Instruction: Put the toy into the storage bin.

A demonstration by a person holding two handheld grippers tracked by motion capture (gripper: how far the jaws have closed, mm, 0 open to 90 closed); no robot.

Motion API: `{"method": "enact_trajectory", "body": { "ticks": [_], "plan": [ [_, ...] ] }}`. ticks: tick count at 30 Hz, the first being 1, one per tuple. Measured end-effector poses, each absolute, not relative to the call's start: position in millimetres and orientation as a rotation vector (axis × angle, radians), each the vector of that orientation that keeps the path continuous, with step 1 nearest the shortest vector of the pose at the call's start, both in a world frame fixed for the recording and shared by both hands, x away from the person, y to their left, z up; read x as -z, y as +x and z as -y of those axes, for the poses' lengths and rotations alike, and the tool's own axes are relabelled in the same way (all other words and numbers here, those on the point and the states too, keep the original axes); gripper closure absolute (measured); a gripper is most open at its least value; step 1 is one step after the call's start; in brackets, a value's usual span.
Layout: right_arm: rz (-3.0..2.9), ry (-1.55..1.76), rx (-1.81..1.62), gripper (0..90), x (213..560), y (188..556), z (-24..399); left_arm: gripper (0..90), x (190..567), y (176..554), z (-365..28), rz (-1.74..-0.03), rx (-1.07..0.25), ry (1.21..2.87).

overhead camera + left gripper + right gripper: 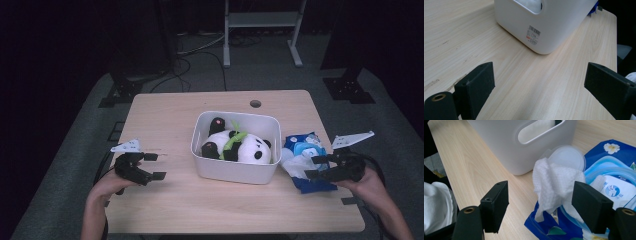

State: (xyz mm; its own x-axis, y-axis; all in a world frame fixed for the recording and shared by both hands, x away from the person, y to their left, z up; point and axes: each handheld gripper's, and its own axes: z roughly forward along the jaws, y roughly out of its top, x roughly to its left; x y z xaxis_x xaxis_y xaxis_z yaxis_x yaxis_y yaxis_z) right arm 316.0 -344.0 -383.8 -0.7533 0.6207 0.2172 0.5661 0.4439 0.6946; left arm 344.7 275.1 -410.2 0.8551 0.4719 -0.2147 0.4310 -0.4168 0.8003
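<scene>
A white bin (235,170) stands mid-table with a plush panda (240,146) lying inside it. To its right lies a blue pack of wet wipes (307,162) with its round lid (567,157) flipped open and a white wipe (554,183) sticking up from the opening. My right gripper (314,167) is open just at the pack; in the right gripper view the wipe stands between the two black jaws, untouched by the pads. My left gripper (156,166) rests open over bare wood at the table's left, pointing toward the bin (544,25), nothing between its jaws.
The wooden table (165,120) has a small round hole (255,104) near its far edge. Beyond it are dark stand bases and a white metal frame (262,30) on grey floor. The bin's barcode label (532,35) faces my left gripper.
</scene>
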Motion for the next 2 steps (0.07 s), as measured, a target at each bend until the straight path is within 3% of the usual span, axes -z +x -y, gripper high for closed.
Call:
{"method": "enact_trajectory", "body": {
  "ticks": [2],
  "plan": [
    [-2.609,1.080,-1.210,28.2,385.1,314.1,344.2,8.2,410.0,344.5,-274.8,-0.660,-0.057,2.058]
  ]
}}
